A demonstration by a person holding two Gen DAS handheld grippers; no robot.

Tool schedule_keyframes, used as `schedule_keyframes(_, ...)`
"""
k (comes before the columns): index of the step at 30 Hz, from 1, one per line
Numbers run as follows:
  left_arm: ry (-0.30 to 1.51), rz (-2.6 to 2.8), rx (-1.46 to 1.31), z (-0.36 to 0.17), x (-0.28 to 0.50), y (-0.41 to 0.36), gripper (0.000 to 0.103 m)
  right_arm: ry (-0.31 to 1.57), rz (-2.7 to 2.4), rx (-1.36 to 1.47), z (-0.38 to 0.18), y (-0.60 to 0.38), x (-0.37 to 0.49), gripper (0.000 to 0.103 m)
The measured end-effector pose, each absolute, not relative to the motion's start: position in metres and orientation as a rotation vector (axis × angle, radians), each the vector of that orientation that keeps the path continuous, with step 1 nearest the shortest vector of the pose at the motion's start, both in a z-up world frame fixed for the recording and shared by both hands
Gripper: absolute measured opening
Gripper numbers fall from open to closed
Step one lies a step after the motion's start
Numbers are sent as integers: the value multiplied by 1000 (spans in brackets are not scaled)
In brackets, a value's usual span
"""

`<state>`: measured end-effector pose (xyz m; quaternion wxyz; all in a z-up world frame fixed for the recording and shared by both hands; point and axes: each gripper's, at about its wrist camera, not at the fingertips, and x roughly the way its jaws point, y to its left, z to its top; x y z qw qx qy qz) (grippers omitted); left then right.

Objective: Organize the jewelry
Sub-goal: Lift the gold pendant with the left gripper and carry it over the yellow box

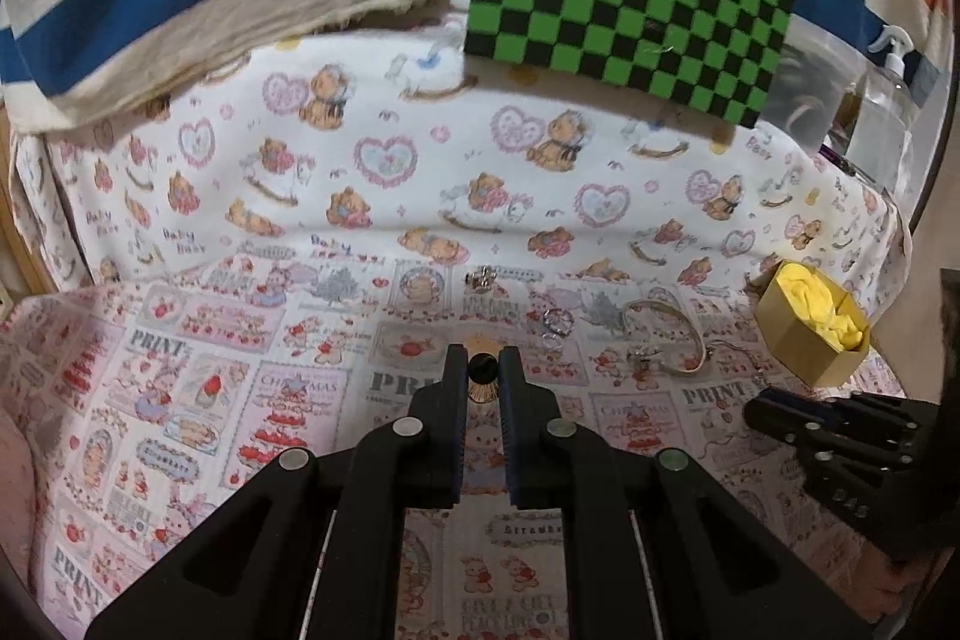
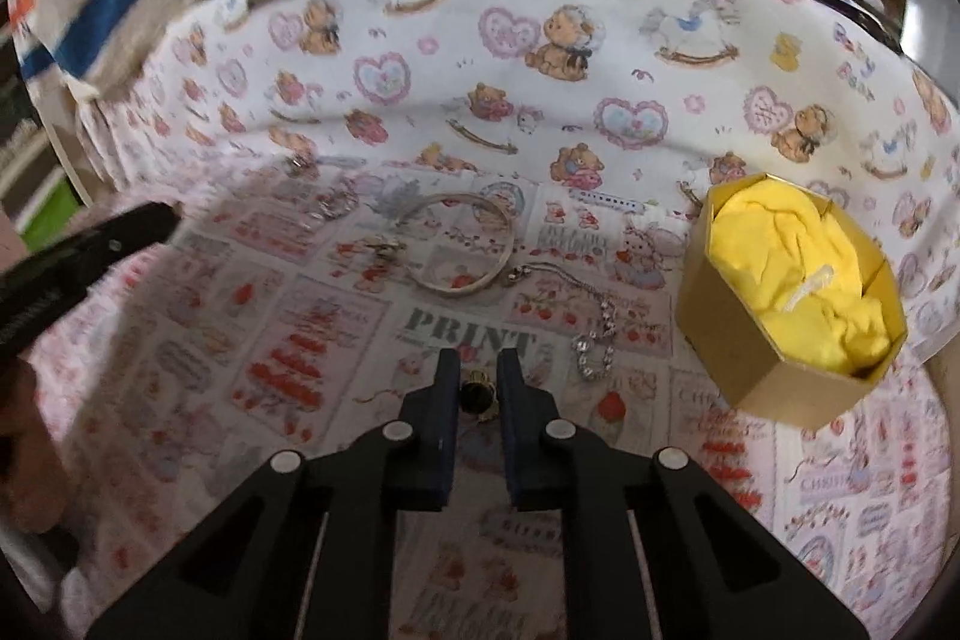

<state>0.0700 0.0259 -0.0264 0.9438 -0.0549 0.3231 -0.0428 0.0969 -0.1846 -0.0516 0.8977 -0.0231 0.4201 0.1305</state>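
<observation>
Gripping one gold earring each, both tongs (image 1: 483,370) (image 2: 478,379) (rhinestone chain (image 2: 594,340) right-view only)

Both wrist views close, angled down over printed cloth (image 1: 180,370) — sharing bangle (image 2: 465,244), gold box (image 2: 786,316).

Printed cotton-like cloth (image 2: 336,340) — matt, soft; gold cardboard box (image 2: 774,376) lined with crumpled yellow tissue (image 2: 798,268); shiny silver-metal bangle (image 2: 462,244) — grippers apparently matt black plastic.
</observation>
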Motion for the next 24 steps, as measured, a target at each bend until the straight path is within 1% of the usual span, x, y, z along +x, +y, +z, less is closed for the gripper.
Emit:
schedule_keyframes(5, 618, -110, -100, -16, 60, 19, 9, 776, 229, -15, -31, -201, 83, 11)
schedule_keyframes(13, 559, -179, -29, 6, 38, -6, 9, 687, 218, 98, 1, -239, 75, 11)
schedule_keyframes(19, 649, -289, -107, 29, 53, -21, 9, 567, 205, 221, 31, -283, 64, 11)
schedule_keyframes(21, 641, -285, -92, 36, 58, -32, 9, 512, 199, 246, 38, -301, 59, 11)
schedule_keyframes(24, 642, -344, -107, 50, 66, -52, 9, 505, 192, 311, 37, -318, 60, 11)
